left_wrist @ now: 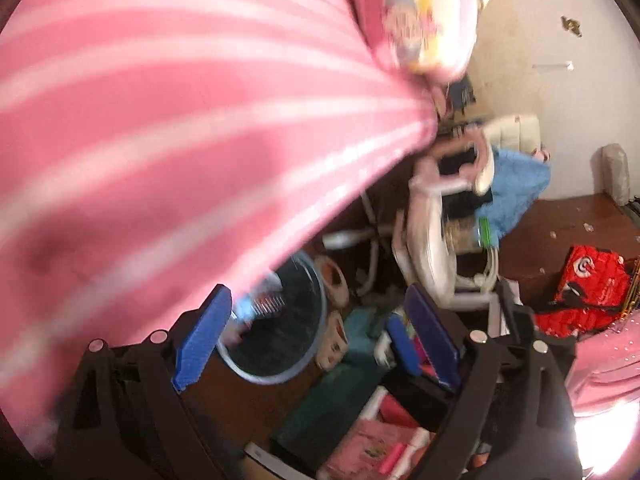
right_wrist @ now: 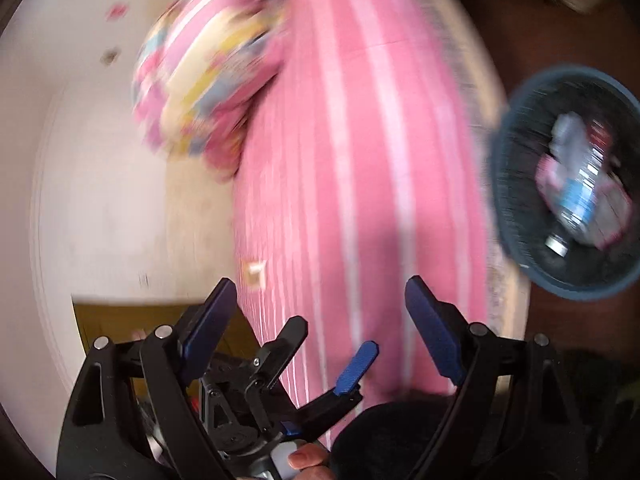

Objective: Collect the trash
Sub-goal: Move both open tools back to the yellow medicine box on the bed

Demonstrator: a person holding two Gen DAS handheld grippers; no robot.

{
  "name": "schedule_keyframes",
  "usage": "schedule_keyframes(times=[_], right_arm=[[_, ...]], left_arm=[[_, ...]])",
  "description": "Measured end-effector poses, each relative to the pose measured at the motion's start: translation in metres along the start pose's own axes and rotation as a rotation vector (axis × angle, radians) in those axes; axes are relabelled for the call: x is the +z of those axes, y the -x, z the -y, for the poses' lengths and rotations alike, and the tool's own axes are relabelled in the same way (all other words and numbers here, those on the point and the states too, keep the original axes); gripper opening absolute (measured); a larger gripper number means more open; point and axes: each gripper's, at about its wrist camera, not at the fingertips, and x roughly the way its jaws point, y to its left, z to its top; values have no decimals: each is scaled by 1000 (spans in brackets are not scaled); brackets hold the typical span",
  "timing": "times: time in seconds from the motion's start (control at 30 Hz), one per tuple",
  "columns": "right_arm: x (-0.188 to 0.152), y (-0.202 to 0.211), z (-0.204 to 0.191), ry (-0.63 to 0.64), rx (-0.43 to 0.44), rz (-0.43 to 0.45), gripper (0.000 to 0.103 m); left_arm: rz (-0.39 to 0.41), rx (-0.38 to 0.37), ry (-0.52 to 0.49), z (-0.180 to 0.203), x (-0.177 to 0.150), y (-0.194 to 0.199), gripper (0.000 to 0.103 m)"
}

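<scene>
Trash point(right_wrist: 580, 188), a crushed bottle and wrappers, is lying inside the blue wastebasket point(right_wrist: 520, 216) on the dark floor point(right_wrist: 540, 40), right of the pink striped bedsheet point(right_wrist: 360, 160). Left tool point(left_wrist: 316, 340) is standing with jaws apart, nothing between them, the wastebasket rim point(left_wrist: 256, 376) showing just past its left finger. Right tool point(right_wrist: 320, 336) is likewise gaping wide and empty, pointing at the bedsheet. Both views are blurring.
</scene>
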Motion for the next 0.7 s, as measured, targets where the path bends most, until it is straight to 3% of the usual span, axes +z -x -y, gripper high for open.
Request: schedule_keyframes(times=[0.1, 0.23, 0.3, 0.5, 0.7], right_arm=[[-11, -33, -33, 94, 17, -60, 85], [-18, -78, -65, 186, -1, -115, 85], [-25, -113, -94, 338, -55, -127, 85], [-41, -197, -153, 699, -181, -135, 85], [-66, -286, -188, 1022, -287, -147, 85]], left_arm=[[97, 45, -26, -14, 31, 42, 86], [236, 173, -81, -38, 74, 90, 86], [288, 230, -86, -58, 100, 108, 86], [344, 360, -3, -112, 174, 128, 86], [399, 535, -82, -126, 242, 132, 86]])
